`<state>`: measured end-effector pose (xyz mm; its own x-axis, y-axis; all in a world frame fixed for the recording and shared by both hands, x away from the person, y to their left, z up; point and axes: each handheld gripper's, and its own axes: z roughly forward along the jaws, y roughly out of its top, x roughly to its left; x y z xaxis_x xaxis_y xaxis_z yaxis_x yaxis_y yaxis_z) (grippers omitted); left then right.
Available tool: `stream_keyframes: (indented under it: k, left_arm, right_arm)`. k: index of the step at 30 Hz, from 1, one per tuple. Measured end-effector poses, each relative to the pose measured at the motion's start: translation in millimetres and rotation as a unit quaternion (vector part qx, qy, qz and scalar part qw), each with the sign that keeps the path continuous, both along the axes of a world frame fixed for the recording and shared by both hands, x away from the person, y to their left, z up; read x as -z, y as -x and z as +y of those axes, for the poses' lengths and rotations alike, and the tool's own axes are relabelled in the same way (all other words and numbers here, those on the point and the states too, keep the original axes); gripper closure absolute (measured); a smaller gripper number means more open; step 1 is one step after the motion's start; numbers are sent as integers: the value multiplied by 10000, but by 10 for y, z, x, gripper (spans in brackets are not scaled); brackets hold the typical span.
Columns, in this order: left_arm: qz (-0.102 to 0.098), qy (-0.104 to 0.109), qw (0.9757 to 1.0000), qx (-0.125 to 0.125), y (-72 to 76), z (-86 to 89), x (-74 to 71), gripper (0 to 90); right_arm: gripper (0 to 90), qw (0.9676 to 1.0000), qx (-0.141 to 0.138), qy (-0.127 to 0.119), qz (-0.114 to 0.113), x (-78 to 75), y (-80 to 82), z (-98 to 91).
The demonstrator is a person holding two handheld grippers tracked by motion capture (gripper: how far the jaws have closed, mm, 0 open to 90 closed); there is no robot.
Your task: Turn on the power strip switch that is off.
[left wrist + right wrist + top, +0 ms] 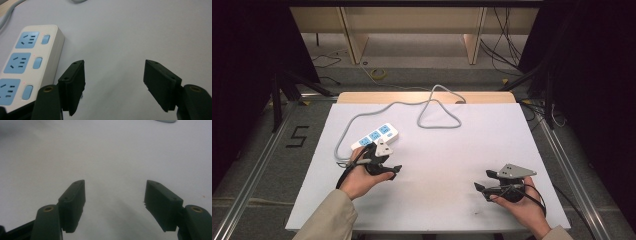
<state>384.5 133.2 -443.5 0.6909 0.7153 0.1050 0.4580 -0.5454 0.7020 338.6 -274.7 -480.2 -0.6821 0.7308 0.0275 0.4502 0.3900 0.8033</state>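
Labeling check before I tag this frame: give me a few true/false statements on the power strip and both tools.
1. The left tool is open with nothing between its jaws. True.
2. The power strip is clamped in the right tool. False: it lies on the table beside the left tool; the right tool is open and holds nothing.
3. The strip has three blue sockets, each with a switch. True.
4. The strip's grey cable is coiled in the person's right hand. False: it loops across the table's far side.
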Motion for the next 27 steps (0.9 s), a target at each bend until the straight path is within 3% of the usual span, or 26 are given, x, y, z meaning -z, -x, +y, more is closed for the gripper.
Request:
stream_keyframes:
  k: [18, 27]
  left_arm:
    - [-41, 231, 9997, -24, 314, 187, 251, 307]
    - [-99, 342, 9994, -40, 417, 199, 285, 292]
  right_arm:
    - [340, 10000, -12, 6, 13, 0, 2, 0]
    - [339, 10000, -28, 1, 2, 0, -2, 1]
